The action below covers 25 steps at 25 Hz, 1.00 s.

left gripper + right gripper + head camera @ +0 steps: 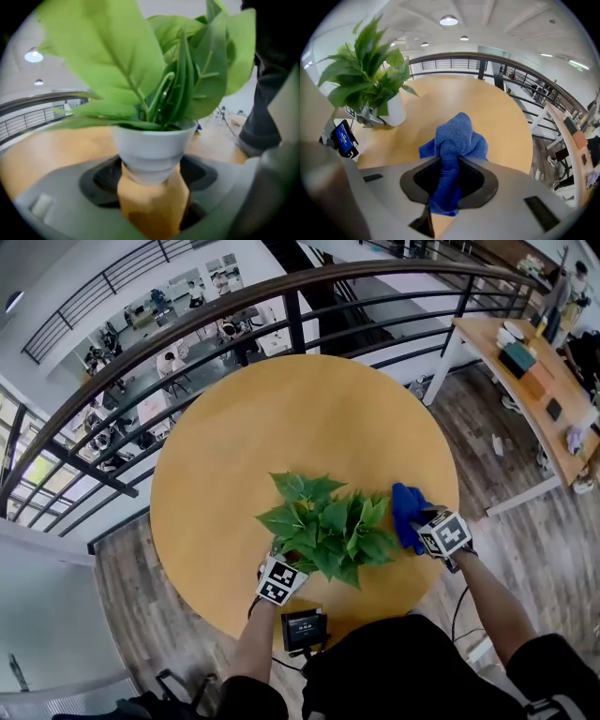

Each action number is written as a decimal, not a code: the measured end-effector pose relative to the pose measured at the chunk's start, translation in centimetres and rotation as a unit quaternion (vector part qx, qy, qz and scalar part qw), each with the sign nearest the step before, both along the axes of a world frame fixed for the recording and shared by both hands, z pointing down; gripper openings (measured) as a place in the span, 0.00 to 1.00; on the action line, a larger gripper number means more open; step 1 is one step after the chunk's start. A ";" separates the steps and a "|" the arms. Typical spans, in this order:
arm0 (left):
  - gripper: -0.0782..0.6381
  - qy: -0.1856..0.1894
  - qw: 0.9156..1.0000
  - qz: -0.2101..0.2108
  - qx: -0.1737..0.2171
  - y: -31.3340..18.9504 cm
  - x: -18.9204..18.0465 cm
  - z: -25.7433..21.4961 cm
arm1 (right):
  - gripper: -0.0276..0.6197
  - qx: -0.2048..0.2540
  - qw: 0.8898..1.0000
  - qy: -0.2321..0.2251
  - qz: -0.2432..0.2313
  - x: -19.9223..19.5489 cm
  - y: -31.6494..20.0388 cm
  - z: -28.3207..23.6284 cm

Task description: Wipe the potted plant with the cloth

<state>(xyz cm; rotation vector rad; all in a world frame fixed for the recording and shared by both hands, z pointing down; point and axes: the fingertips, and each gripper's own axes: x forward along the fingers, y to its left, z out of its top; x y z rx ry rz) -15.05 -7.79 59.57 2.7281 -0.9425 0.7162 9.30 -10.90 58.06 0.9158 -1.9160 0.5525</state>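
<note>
Round wooden tabletop (309,409) carrying the potted plant (328,526), which stands toward the person's edge. The left tool (152,187) comes in low at the plant, its jaws wide and pressed on either side of the white pot's base. Just right of the plant's leaves the blue cloth (408,512) bunches up out of the right tool (447,164), whose jaws are pinched tight on it.
</note>
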 end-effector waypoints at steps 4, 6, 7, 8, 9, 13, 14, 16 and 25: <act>0.64 -0.001 1.000 0.000 0.001 -0.1 0.0 0.1 | 0.20 0.075 0.993 -0.087 0.023 0.6 0.8 -6.9; 0.64 0.000 1.000 -0.001 0.001 -0.1 0.0 0.1 | 0.20 0.128 0.984 -0.125 0.020 0.4 1.3 -12.3; 0.64 0.000 1.000 -0.001 0.001 -0.1 0.0 0.0 | 0.20 0.156 0.978 -0.138 0.010 0.0 1.8 -15.3; 0.64 0.001 1.000 -0.001 0.000 -0.1 0.0 0.0 | 0.20 0.184 0.972 -0.147 -0.006 -0.8 2.4 -18.2; 0.64 0.002 1.000 0.000 -0.001 -0.1 0.1 -0.1 | 0.20 0.210 0.966 -0.149 -0.030 -1.7 3.2 -20.8; 0.64 0.002 1.000 -0.003 -0.005 0.0 -0.1 0.0 | 0.20 0.255 0.946 -0.112 -0.164 -6.8 6.4 -25.6; 0.64 0.001 1.000 -0.004 -0.005 0.0 -0.1 0.0 | 0.20 0.249 0.944 -0.096 -0.194 -7.9 7.2 -25.2; 0.64 0.002 1.000 -0.002 -0.005 -0.1 -0.1 0.0 | 0.20 0.229 0.945 -0.070 -0.225 -9.5 8.6 -23.4; 0.64 -0.001 1.000 -0.006 0.003 -0.3 -0.3 -0.1 | 0.20 0.173 0.961 -0.039 -0.210 -9.1 11.2 -14.2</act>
